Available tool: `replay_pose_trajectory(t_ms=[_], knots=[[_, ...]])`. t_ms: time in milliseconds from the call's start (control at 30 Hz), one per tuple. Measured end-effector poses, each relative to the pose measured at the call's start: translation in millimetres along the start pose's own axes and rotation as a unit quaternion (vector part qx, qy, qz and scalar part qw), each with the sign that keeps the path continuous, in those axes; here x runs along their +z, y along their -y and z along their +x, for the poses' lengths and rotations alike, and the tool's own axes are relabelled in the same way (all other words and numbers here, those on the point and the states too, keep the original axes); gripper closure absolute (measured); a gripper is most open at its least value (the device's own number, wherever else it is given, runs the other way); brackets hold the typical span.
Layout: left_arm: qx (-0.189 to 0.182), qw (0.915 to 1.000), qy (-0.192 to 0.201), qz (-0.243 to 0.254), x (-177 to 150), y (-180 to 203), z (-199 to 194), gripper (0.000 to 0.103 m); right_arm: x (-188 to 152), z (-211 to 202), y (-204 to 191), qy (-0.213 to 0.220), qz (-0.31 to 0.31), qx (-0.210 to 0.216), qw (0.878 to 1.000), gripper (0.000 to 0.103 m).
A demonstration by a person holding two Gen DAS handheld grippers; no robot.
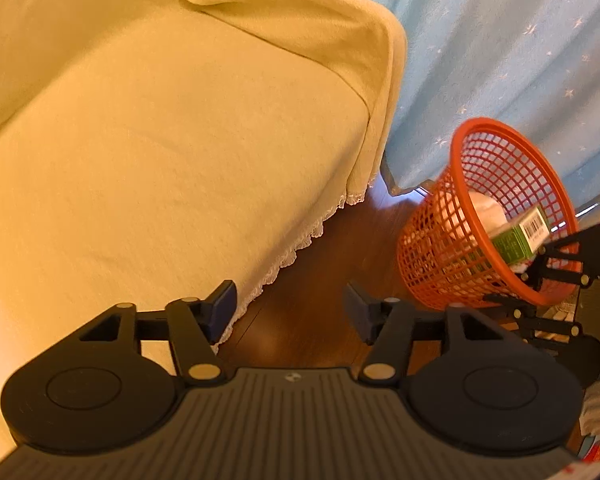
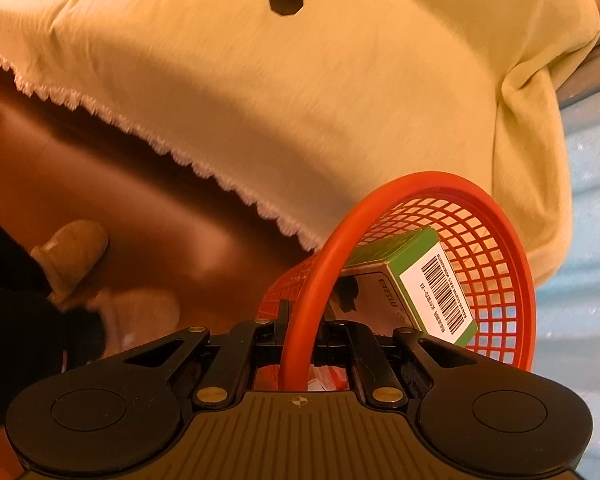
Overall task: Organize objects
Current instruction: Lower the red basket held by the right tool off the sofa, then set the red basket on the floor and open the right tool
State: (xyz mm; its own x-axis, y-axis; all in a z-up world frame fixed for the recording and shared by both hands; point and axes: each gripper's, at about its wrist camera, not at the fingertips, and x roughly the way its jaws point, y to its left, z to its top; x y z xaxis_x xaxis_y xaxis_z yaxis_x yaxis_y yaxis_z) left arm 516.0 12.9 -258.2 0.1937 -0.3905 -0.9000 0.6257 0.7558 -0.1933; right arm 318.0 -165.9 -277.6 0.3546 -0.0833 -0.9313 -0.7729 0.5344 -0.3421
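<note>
- Centrally, the basket (image 2: 496,240), an orange-red plastic mesh bin, is tilted, its open mouth turned toward the right wrist camera; in the left wrist view it (image 1: 432,248) appears over the wooden floor (image 1: 308,320), leaning, with its base just beside the curtain hem.
- Inside the basket lies a green box (image 2: 412,252) with a white barcode label facing outward; the same box (image 1: 516,240) shows at the mouth in the left view, with a white rounded item (image 1: 488,208) behind it, too unclear to identify.
- The right gripper (image 2: 300,328) is clamped on the basket rim, one finger on each side of the orange band; in the left view it (image 1: 540,276) shows at the rim's lower right edge.
- The left gripper (image 1: 290,312) is spread wide with nothing between its blue pads (image 1: 224,304), well apart from the basket, above the floor beside the fringe.
- A pale yellow cover (image 1: 160,140) with a white lace fringe drapes a sofa or bed to the left of the basket; in the right view it (image 2: 300,112) fills the upper frame.
- A light blue curtain (image 1: 500,40) with small star marks hangs behind the basket.
- Two beige slippers (image 2: 72,256) and a dark trouser leg (image 2: 16,320) show at lower left of the right view.
</note>
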Motion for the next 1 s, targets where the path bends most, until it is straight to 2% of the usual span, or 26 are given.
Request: replay_pose_trajectory(t_ms=[67,200,300,467,733,1000], knots=[[0.006,0.9999,0.002,-0.009,-5.8,6.5,8.5,0.039,-10.9,9.1,-3.9,-0.001,0.0,0.005,1.0,0.1],[0.023,0.9996,0.004,-0.018,-14.5,22.0,31.1,0.034,-30.3,32.6,-6.6,0.005,-0.011,0.015,1.0,0.1],[0.039,0.9987,0.009,-0.032,-22.1,36.9,54.4,0.026,-47.4,55.3,-7.2,0.018,-0.029,0.02,0.999,0.1],[0.068,0.9945,0.021,-0.076,-39.7,59.2,93.2,0.015,-75.1,101.0,-4.5,0.037,-0.063,0.028,0.997,0.1],[0.087,0.9892,0.033,-0.113,-61.5,72.4,167.3,0.01,-93.9,183.4,-2.3,0.049,-0.103,0.026,0.993,0.1],[0.075,0.9892,0.044,-0.118,-84.7,59.3,271.8,0.01,-103.4,300.7,-6.2,0.041,-0.111,0.01,0.993,0.1]])
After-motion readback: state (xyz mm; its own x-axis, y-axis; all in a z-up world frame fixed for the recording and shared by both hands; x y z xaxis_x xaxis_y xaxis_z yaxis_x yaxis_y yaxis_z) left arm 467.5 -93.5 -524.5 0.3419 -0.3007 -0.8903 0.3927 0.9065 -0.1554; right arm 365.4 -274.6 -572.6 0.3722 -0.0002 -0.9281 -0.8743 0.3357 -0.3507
